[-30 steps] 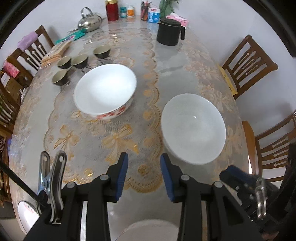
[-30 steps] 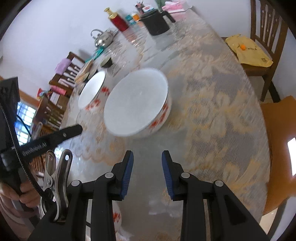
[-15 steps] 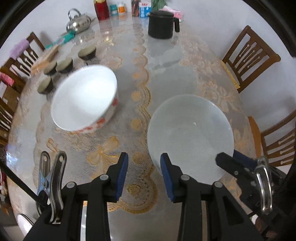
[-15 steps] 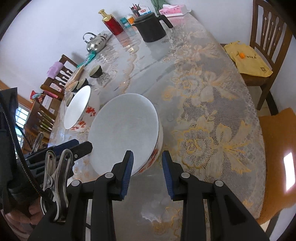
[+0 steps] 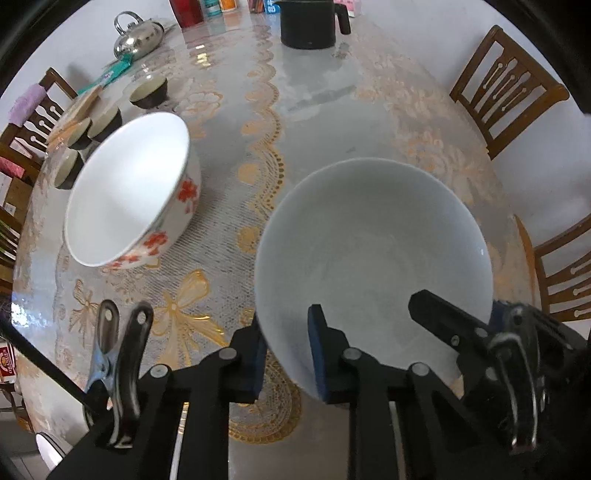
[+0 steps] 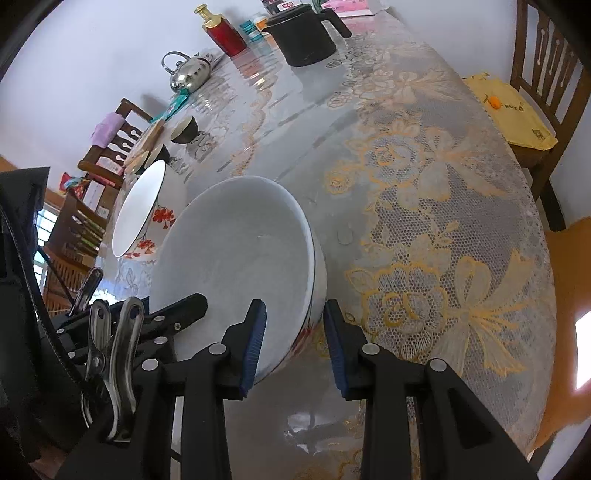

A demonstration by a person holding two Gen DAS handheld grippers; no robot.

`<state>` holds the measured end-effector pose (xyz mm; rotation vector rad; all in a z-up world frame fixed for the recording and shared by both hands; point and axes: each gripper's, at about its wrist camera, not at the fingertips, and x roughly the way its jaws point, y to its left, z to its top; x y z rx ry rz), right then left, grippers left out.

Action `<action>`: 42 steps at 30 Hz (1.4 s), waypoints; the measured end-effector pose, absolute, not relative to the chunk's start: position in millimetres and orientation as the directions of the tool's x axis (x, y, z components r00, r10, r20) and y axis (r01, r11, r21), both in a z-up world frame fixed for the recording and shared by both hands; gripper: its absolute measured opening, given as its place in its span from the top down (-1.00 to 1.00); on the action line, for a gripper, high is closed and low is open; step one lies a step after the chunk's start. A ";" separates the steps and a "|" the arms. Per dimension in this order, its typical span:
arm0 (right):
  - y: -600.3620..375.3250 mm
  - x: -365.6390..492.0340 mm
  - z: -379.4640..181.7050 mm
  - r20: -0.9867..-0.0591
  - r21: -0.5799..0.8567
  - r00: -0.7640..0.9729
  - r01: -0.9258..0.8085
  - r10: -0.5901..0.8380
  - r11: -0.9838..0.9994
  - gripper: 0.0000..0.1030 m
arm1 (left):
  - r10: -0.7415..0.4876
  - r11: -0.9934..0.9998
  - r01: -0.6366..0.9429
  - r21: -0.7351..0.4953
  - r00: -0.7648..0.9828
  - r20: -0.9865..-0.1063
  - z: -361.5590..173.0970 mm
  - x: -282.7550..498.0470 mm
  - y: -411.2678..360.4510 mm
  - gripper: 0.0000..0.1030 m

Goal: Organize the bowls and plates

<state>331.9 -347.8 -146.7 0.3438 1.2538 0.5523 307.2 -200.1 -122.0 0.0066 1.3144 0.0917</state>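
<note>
A large white bowl (image 5: 373, 258) with red flowers on its outside (image 6: 236, 251) stands on the lace-covered table (image 5: 332, 122). My left gripper (image 5: 286, 354) is shut on its near-left rim, one pad outside the wall and one inside. My right gripper (image 6: 295, 343) straddles the rim on the opposite side. Its jaws are open, and the outer pad stands clear of the wall. That right gripper (image 5: 465, 314) also shows in the left wrist view, at the bowl's right rim. A second white bowl with red flowers (image 5: 129, 192) (image 6: 140, 210) stands just to the left, untouched.
Several small dark cups (image 5: 147, 96) stand behind the second bowl. A steel kettle (image 5: 138, 37), a red bottle (image 6: 221, 33) and a black jug (image 5: 306, 22) line the far end. Wooden chairs (image 5: 506, 85) ring the table; one holds a yellow bag (image 6: 513, 114).
Both grippers came down and forward onto the near bowl. The left jaws closed on its rim. The right jaws, unchanged in width, now straddle the rim.
</note>
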 end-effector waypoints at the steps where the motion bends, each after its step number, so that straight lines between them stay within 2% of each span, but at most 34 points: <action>1: -348.2 332.4 -147.7 -0.792 0.539 0.207 -0.203 0.574 0.818 0.35 | 0.069 0.996 -0.065 0.055 0.245 -0.967 -124.2 307.1 -200.1 0.58; 18: -351.2 314.8 -148.1 -0.783 0.553 0.223 -0.178 0.581 0.814 0.38 | 0.012 0.999 -0.032 0.005 0.232 -0.973 -122.0 287.3 -199.1 0.56; 42: -325.3 238.0 -74.4 -0.737 0.574 0.239 -0.274 0.633 0.772 0.38 | 0.004 0.992 -0.122 -0.038 0.327 -0.945 -45.6 186.2 -156.9 0.56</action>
